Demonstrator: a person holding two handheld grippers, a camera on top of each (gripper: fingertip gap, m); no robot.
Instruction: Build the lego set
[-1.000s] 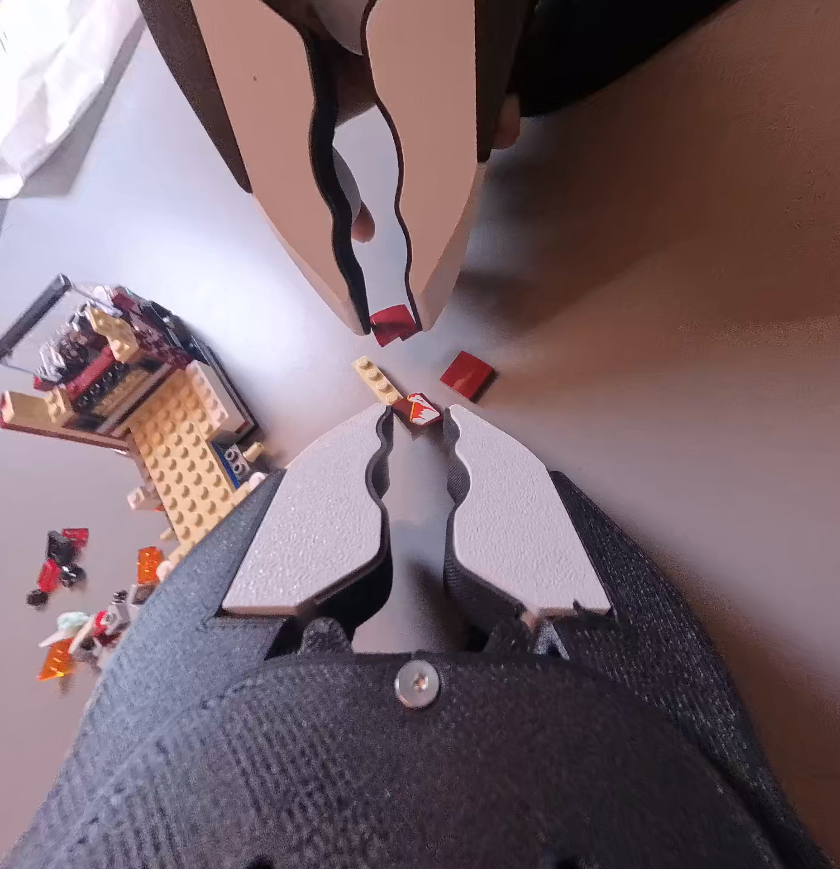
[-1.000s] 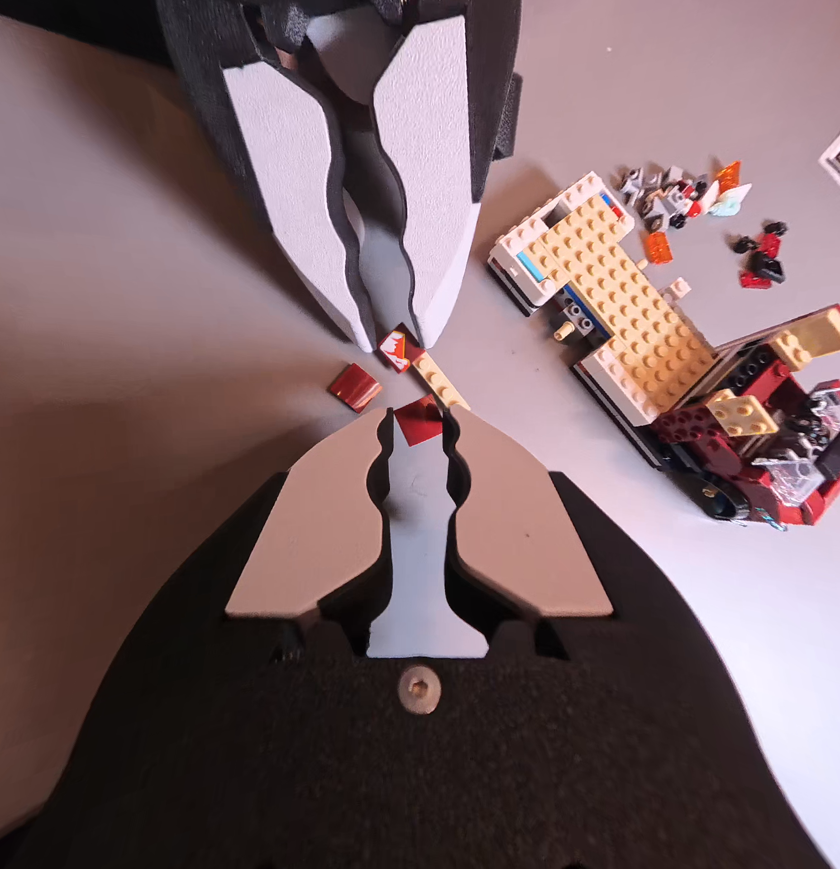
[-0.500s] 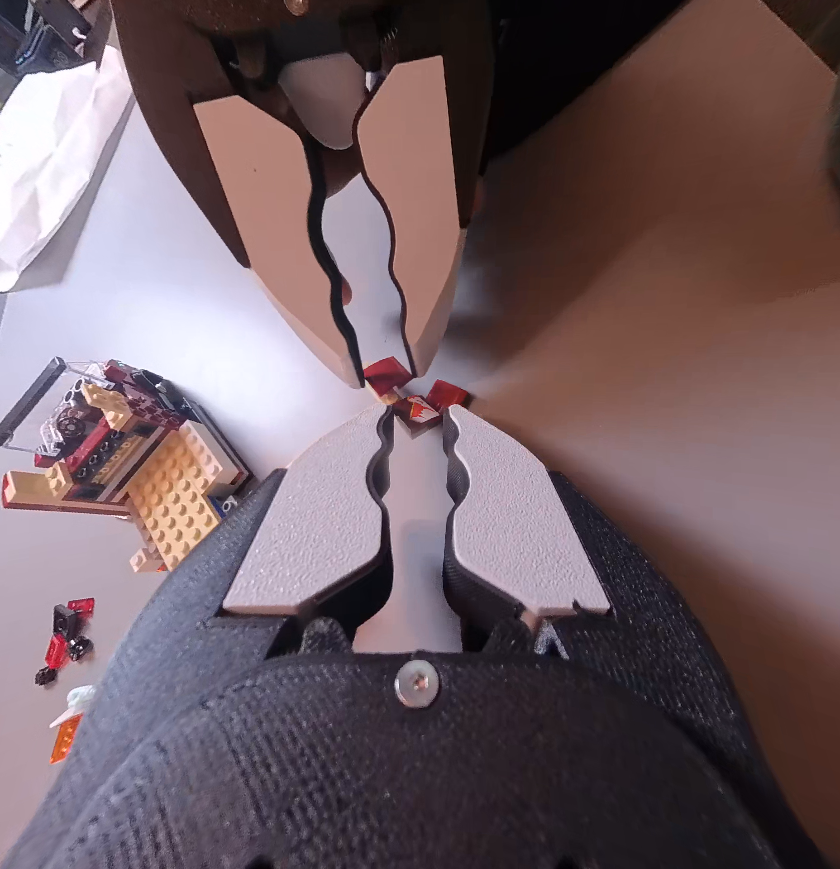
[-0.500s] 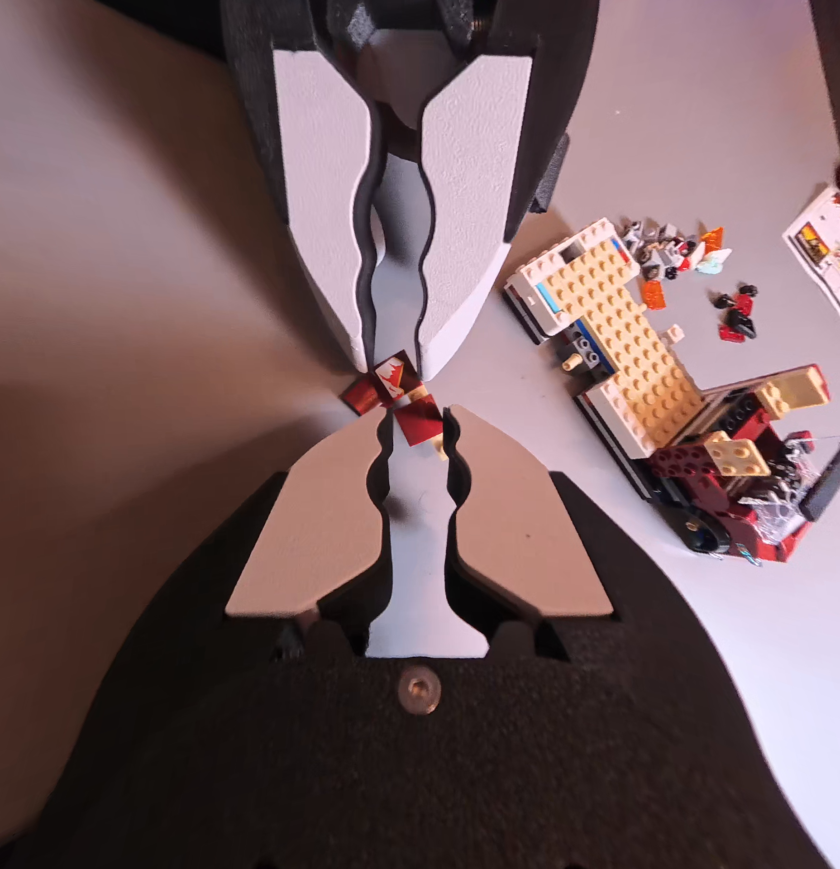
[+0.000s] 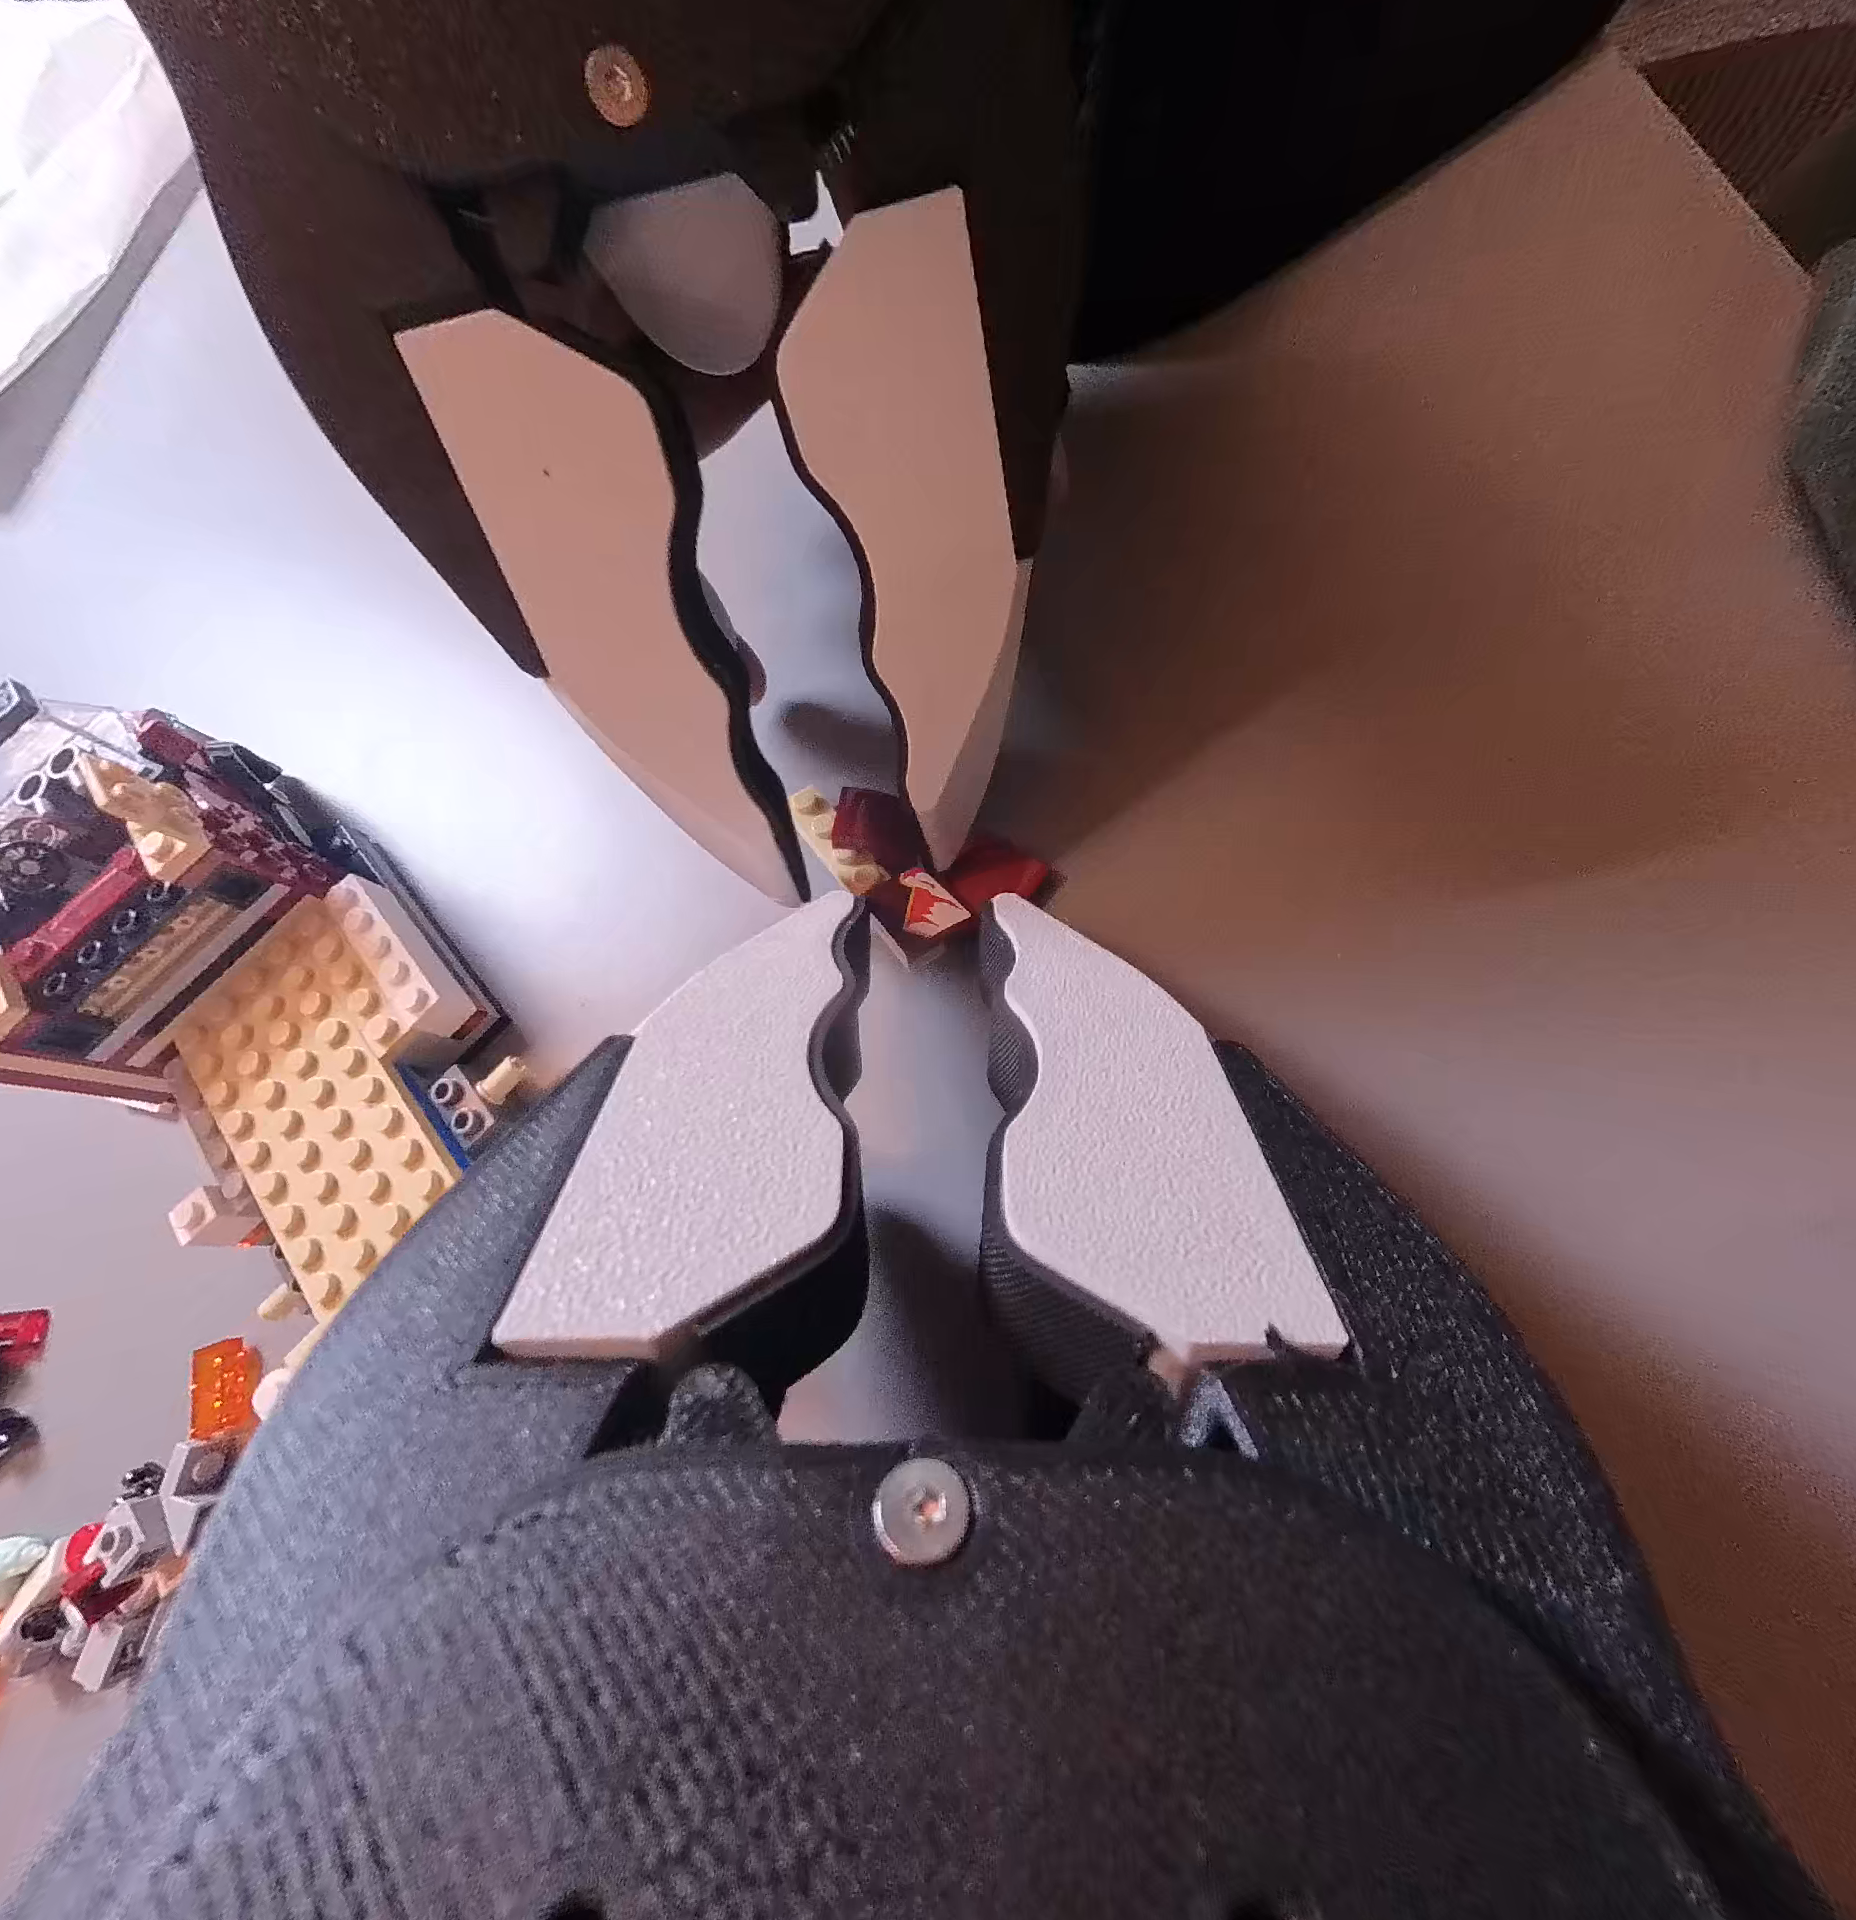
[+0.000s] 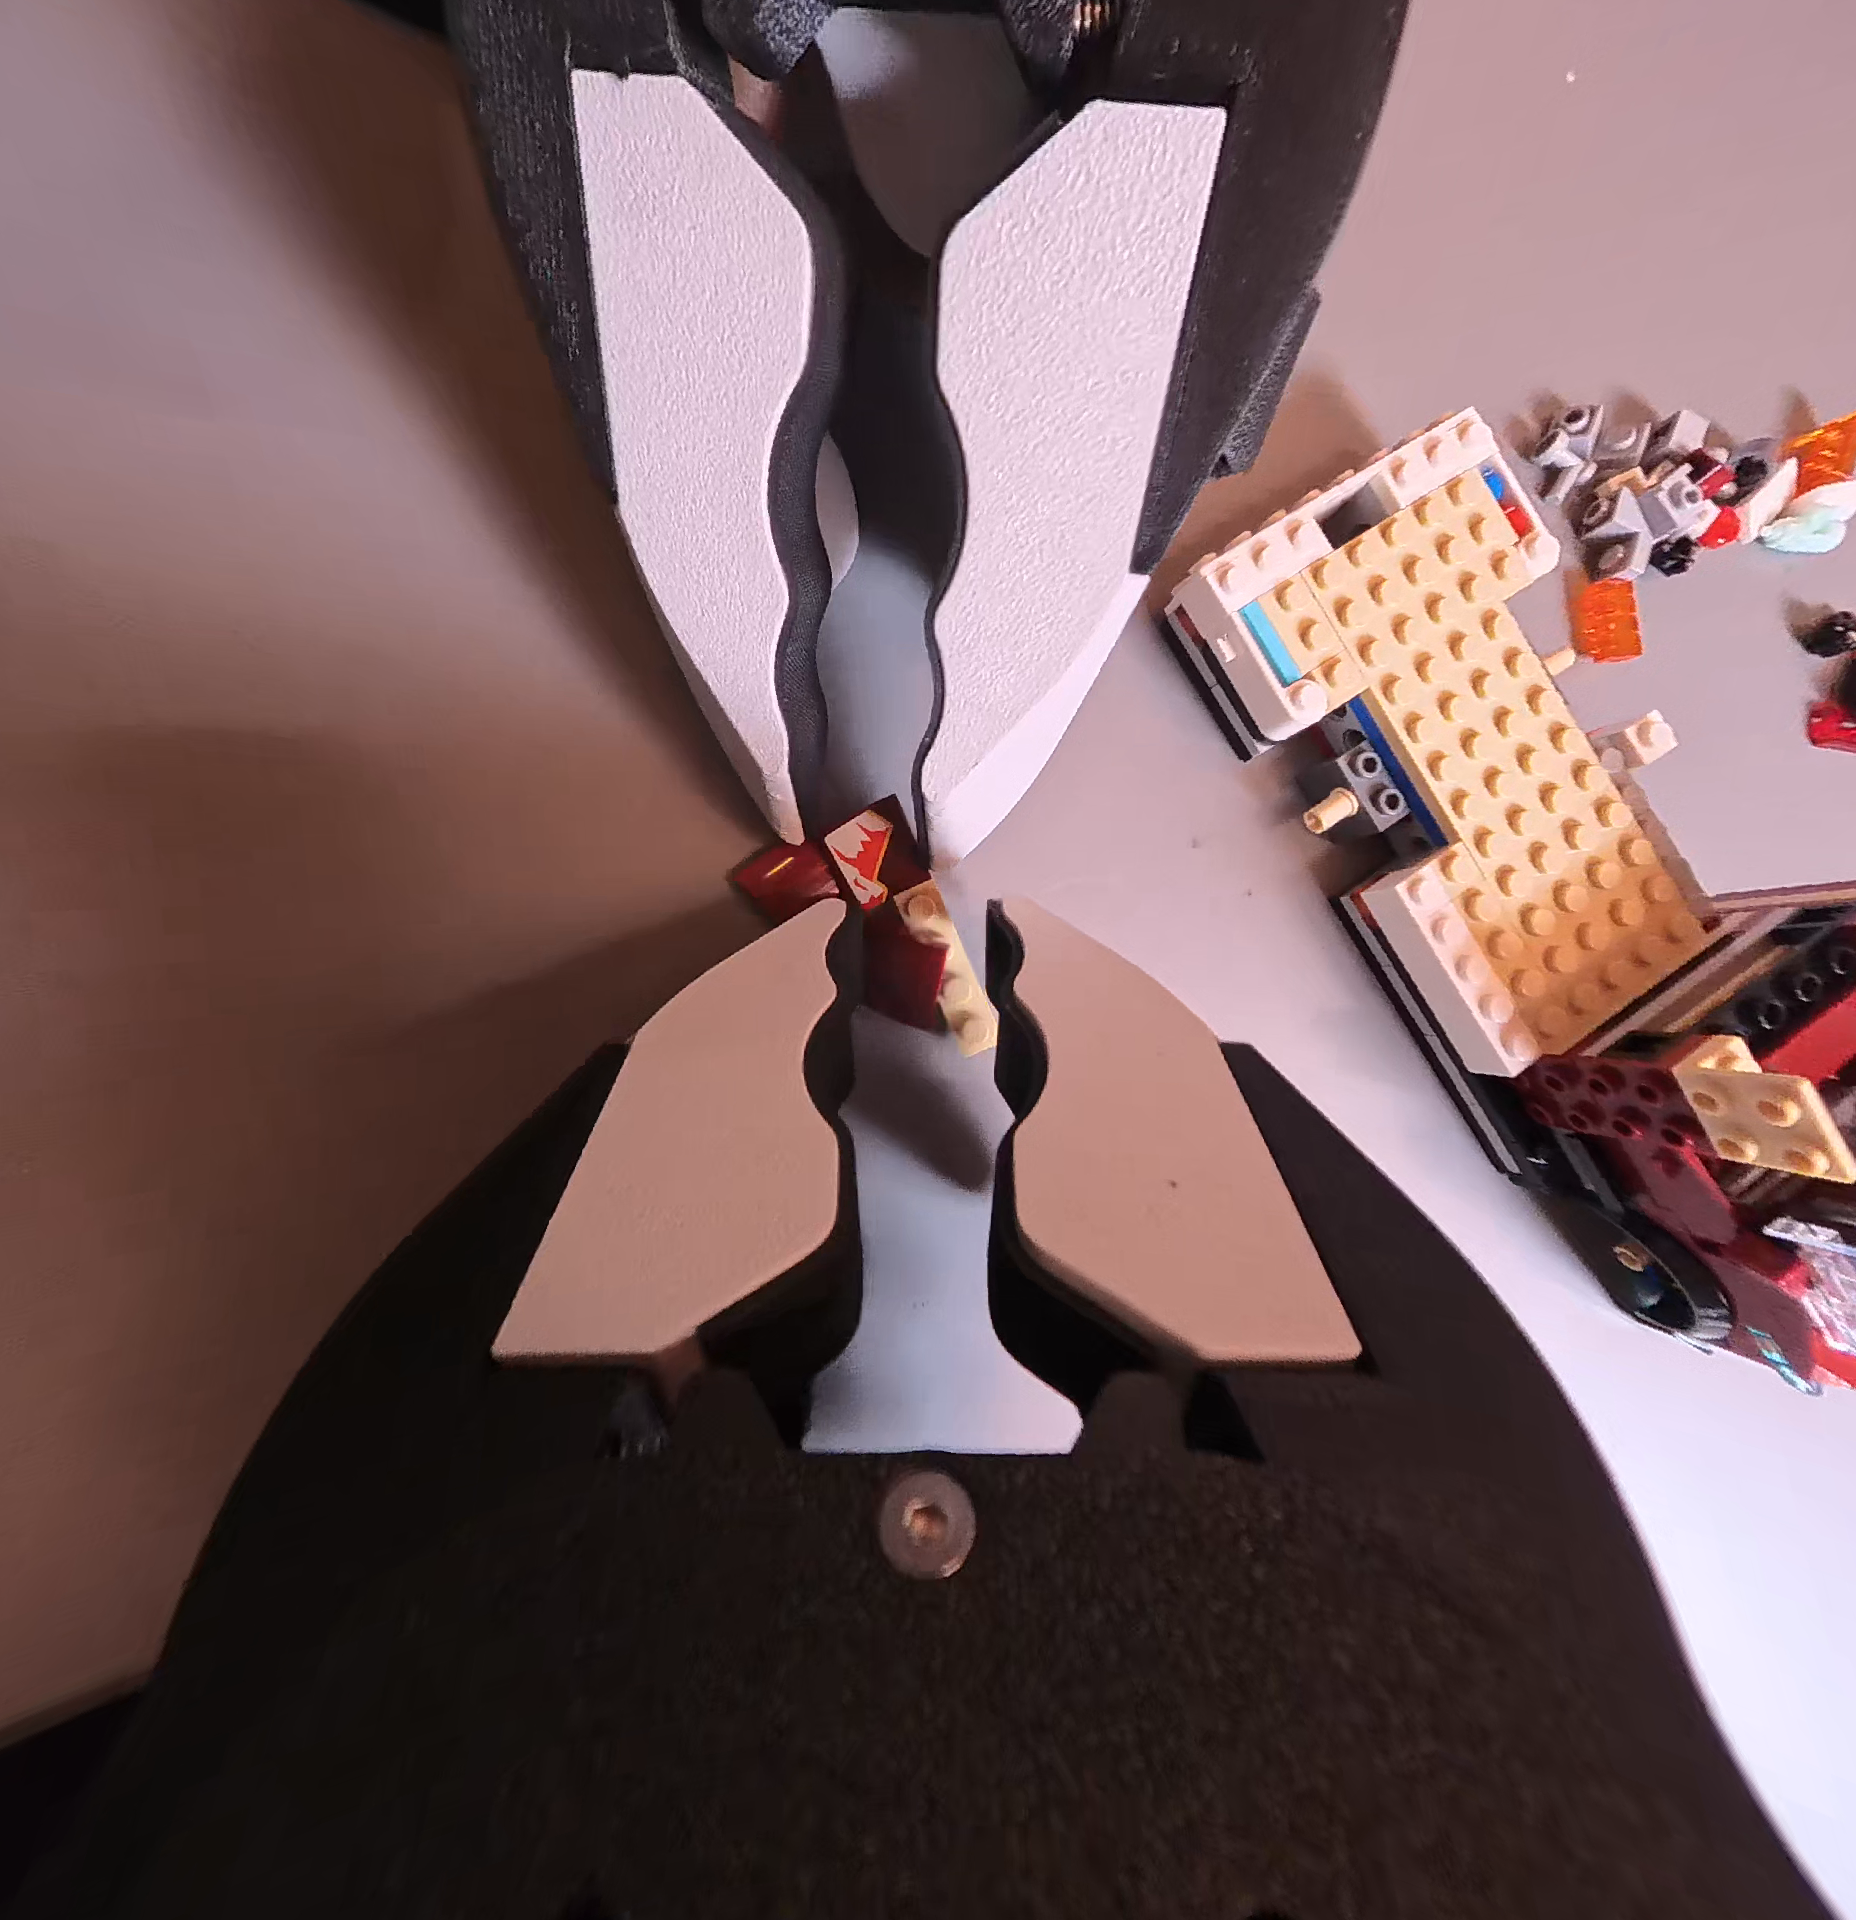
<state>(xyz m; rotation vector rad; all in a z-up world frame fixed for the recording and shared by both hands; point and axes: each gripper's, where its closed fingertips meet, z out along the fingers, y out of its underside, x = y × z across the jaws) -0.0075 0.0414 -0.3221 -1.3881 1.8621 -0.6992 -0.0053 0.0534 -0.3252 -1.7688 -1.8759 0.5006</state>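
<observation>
Facing each other tip to tip over the grey tabletop (image 6: 1319,260), both grippers meet at a small cluster of pieces. Left gripper (image 5: 922,914), pale grey fingers on a black woven body, has its jaws parted with a clear gap; a dark red square tile with a white-and-orange printed design (image 5: 926,904) sits right at its tips, but I cannot tell whether the fingers grip it. Right gripper (image 6: 924,920), beige fingers on a dark body, also parted; between its tips lie a dark red smooth tile (image 6: 903,971) and a tan studded narrow plate (image 6: 955,977), touching each other, grip unclear. Another dark red tile (image 6: 784,868) lies just beside the printed one, on the table.

Partly built lego model, tan studded plates with white edging on a dark red and black base (image 6: 1506,790), sits well apart to the side. Loose small pieces, grey, red, black and clear orange (image 6: 1672,488), are scattered beyond it.
</observation>
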